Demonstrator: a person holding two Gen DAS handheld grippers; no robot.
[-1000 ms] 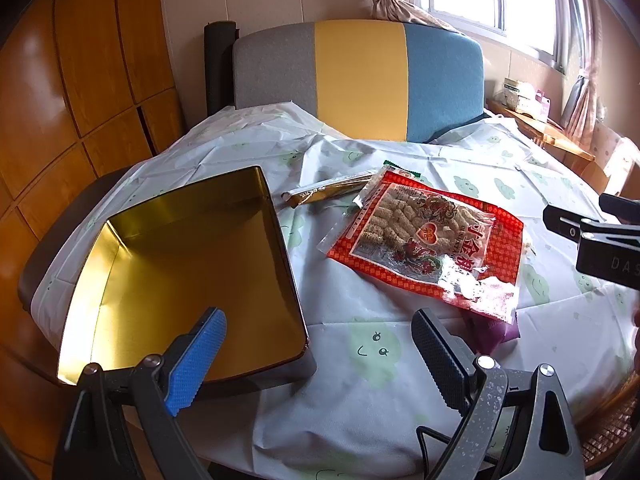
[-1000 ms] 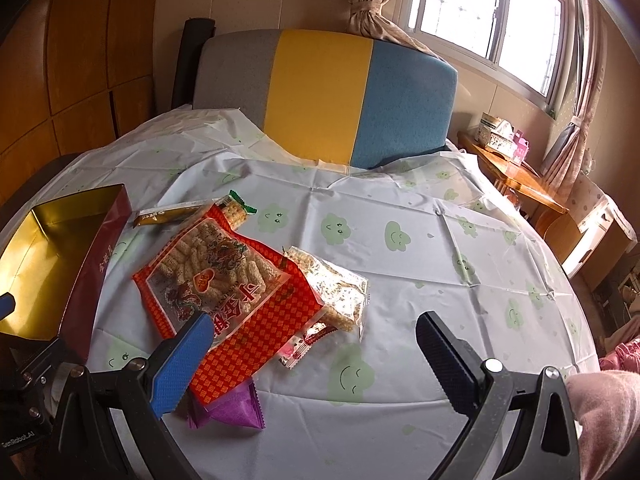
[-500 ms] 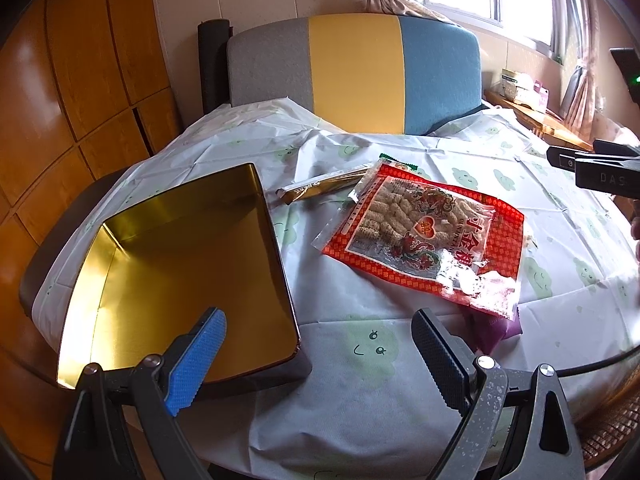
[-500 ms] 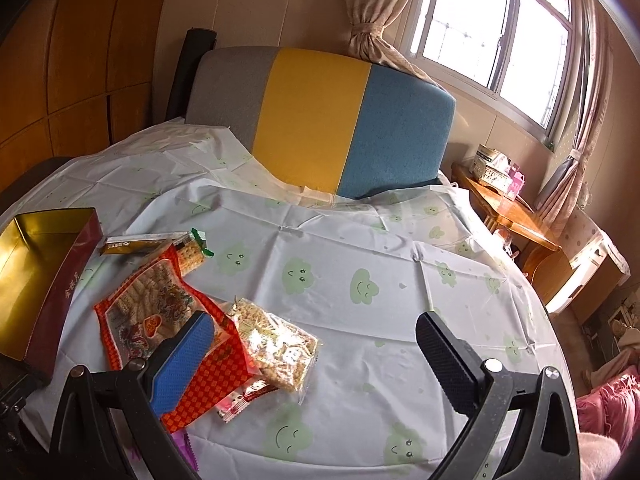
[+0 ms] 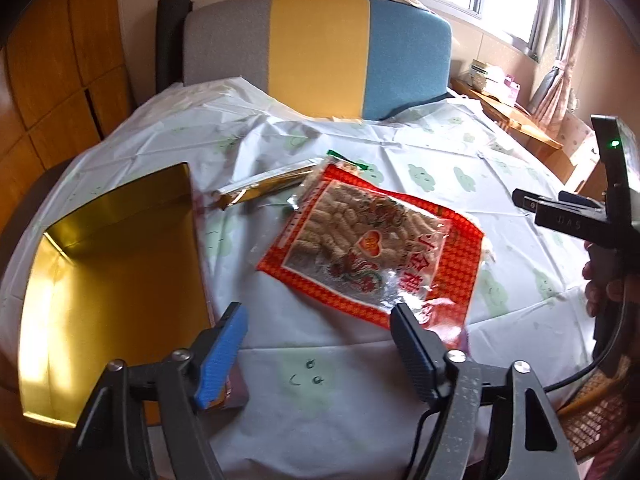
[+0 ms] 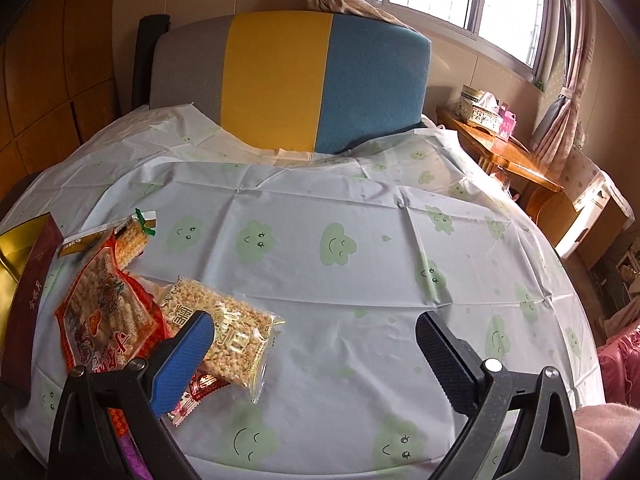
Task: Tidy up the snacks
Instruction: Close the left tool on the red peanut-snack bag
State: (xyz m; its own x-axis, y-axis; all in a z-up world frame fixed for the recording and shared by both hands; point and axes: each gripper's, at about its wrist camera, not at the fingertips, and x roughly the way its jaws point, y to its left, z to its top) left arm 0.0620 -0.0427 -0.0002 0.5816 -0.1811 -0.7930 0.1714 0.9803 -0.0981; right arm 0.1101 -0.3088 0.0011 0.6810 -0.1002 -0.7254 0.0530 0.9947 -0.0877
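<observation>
A red snack bag lies on the table, also in the right wrist view. A gold-lined open box stands left of it; its dark red wall shows in the right wrist view. A long gold packet lies behind the bag. A clear bag of puffed rice and a small red-white wrapper lie right of the red bag. My left gripper is open and empty, just before the red bag's near edge. My right gripper is open and empty above the table, beside the puffed rice bag.
A round table with a pale cloud-print cloth. A grey, yellow and blue chair back stands behind it. A wooden side table with a tissue box is at the right. A purple packet lies under the red bag's near edge.
My left gripper has moved forward and right toward the red bag. My right gripper has risen and pulled back, its view tilting up; the snacks have not moved.
</observation>
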